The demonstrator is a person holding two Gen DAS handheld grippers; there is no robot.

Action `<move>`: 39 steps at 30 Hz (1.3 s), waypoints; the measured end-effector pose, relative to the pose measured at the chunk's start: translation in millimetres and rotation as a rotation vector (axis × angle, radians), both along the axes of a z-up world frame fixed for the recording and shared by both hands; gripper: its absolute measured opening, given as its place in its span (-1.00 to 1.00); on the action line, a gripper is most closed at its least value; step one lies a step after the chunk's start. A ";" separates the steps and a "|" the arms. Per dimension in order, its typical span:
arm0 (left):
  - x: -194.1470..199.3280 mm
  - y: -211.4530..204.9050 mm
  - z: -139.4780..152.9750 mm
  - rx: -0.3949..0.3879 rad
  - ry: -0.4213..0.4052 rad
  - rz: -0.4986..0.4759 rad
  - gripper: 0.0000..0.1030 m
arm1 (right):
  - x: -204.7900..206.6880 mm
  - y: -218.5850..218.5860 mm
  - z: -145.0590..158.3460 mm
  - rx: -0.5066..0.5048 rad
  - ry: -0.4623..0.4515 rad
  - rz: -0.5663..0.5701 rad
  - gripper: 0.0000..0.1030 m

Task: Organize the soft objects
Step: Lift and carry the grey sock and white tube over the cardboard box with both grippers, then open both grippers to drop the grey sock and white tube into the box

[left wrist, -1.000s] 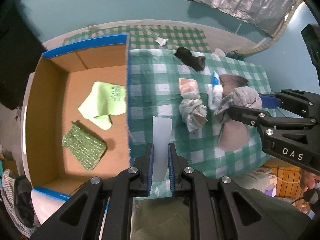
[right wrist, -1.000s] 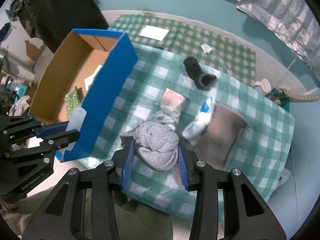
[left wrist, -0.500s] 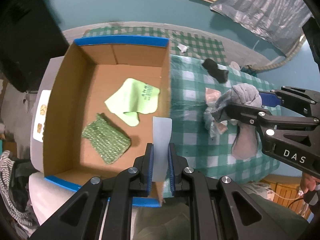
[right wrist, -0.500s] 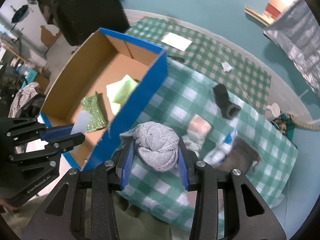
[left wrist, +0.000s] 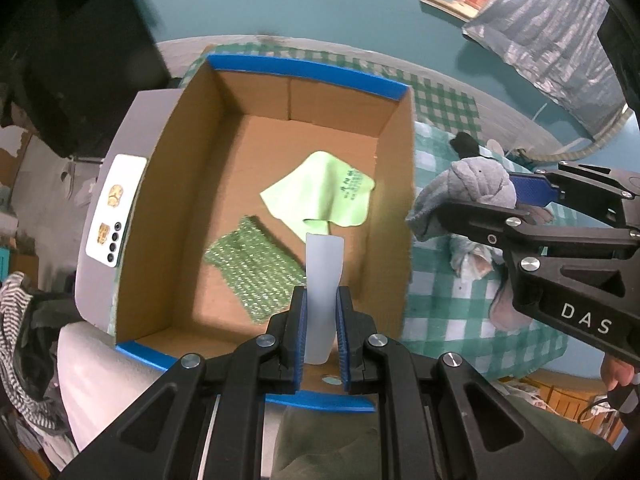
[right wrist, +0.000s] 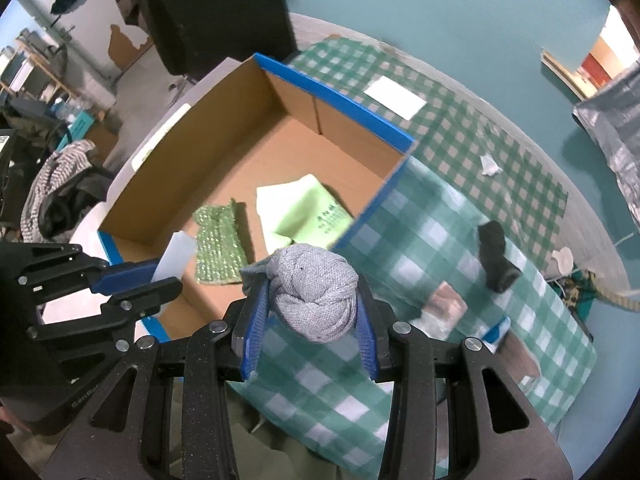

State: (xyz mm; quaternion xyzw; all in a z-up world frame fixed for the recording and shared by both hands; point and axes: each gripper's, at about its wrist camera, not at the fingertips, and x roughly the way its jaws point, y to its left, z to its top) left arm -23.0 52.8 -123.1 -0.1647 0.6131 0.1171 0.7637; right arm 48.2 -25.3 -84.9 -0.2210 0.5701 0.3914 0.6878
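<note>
Left claw (left wrist: 322, 316) clamps pale translucent strip (left wrist: 323, 276) above cardboard box (left wrist: 188, 184); right claw (right wrist: 310, 312) grips grey knotted sock (right wrist: 314, 294) beside box's blue wall; green cloths inside.

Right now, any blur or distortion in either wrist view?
Left wrist: fisheye bends the cardboard box walls; dark mass top left is motion-smeared; left gripper and the white plastic piece stay sharp. Right wrist: checkered cloth and the box's blue edge are blurred; grey sock ball in right gripper is crisp.
</note>
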 end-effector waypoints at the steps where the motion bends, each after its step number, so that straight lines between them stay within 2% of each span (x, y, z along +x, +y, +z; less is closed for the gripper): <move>1: -1.2 2.4 -0.8 0.001 0.002 0.005 -0.74 | -1.1 4.4 -0.8 -0.001 0.001 0.007 -0.24; 14: -14.9 31.5 -15.4 0.011 0.041 0.065 -0.67 | -10.9 45.4 -12.4 -0.014 0.008 0.061 -0.24; 16: -16.0 35.6 -17.1 0.014 0.047 0.074 -0.58 | -11.5 50.7 -13.3 -0.014 0.009 0.062 -0.19; 18: -16.7 40.2 -19.3 0.011 0.054 0.085 -0.35 | -11.8 55.0 -13.3 -0.009 0.012 0.060 -0.18; 20: -17.7 43.0 -18.2 0.023 0.046 0.093 -0.21 | -13.2 59.3 -11.8 0.004 0.010 0.064 -0.15; 23: -18.9 45.6 -16.2 0.033 0.041 0.096 -0.08 | -14.9 63.2 -9.3 0.017 -0.008 0.059 0.01; 25: -19.2 46.9 -15.0 0.031 0.039 0.100 -0.07 | -15.5 65.0 -8.2 0.016 -0.023 0.053 0.18; 39: -17.0 40.0 -12.8 0.020 0.032 0.083 -0.07 | -12.5 52.8 -5.9 0.008 -0.021 0.006 0.21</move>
